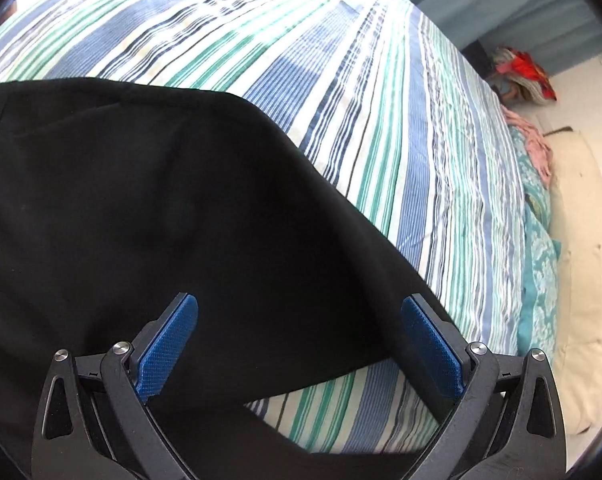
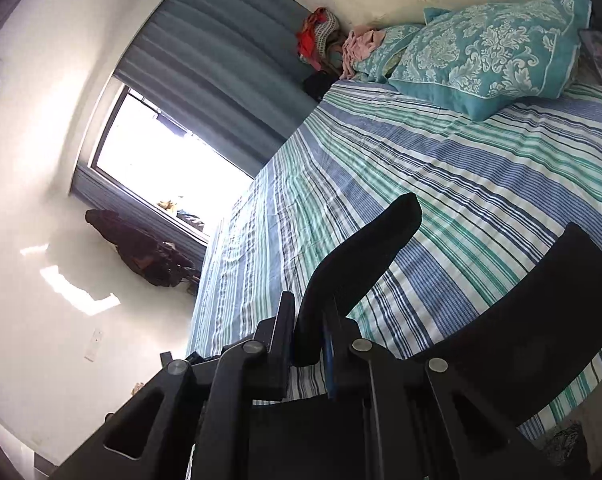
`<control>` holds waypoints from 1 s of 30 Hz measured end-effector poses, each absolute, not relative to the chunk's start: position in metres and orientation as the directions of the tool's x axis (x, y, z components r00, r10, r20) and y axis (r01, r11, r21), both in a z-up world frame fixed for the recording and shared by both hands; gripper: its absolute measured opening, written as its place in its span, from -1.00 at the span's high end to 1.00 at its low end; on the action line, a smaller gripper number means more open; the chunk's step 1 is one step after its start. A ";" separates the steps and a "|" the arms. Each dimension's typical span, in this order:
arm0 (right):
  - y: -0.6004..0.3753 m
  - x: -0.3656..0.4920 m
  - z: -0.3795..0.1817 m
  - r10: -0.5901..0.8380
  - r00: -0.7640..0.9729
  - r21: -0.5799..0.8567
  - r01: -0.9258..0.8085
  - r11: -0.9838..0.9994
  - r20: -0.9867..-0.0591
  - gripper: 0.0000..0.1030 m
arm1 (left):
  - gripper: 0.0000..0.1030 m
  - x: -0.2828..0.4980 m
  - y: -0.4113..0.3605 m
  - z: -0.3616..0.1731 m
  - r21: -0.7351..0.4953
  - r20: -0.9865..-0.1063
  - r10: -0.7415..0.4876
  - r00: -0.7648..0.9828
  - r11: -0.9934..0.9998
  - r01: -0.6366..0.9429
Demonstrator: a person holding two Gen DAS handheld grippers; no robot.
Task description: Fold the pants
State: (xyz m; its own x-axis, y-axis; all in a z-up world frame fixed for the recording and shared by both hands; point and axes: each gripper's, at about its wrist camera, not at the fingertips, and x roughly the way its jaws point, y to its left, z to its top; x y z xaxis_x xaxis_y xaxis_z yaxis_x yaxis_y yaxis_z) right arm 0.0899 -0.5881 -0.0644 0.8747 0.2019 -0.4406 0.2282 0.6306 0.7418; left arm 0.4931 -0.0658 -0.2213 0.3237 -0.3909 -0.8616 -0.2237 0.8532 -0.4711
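While pants (image 1: 149,216) lay on striped bed (image 1: 381,128), left tongs (image 1: 299,344) were spread wide, empty; right tongs (image 2: 307,320) were clamped on pants fold. One-sided lift risked fabric being dragged, bunched, or slipped.

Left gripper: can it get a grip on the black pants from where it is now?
Probably yes. The left gripper is open, its blue pads spread directly over the black pants on the striped bedsheet, with nothing between them. The right gripper already pinches another part.

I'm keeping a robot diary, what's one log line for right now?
left gripper: open, over black pants | right gripper: shut on black pants | surface: striped bed sheet
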 end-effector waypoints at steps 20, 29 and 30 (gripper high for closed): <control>-0.675 0.057 -0.087 0.133 0.825 0.678 0.347 0.647 -0.549 0.76 | 0.83 0.309 -0.034 -0.109 -0.436 -0.766 -0.364 0.530 0.900 -0.014; -0.695 0.069 -0.215 0.072 0.475 0.352 0.534 0.768 -0.877 0.76 | 0.85 0.227 -0.047 -0.218 -0.313 -0.915 -0.278 0.293 0.947 -0.078; -0.694 0.068 -0.220 0.068 0.460 0.335 0.531 0.778 -0.886 0.76 | 0.85 0.227 -0.048 -0.215 -0.309 -0.917 -0.277 0.289 0.948 -0.073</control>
State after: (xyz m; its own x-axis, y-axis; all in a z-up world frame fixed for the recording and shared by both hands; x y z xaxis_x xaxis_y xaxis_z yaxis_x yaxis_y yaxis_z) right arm 0.0681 -0.6940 -0.2197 0.4595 0.0684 -0.8855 0.5305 0.7785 0.3355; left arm 0.2275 -0.0476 -0.2147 0.2886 -0.2768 -0.9165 -0.0726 0.9482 -0.3093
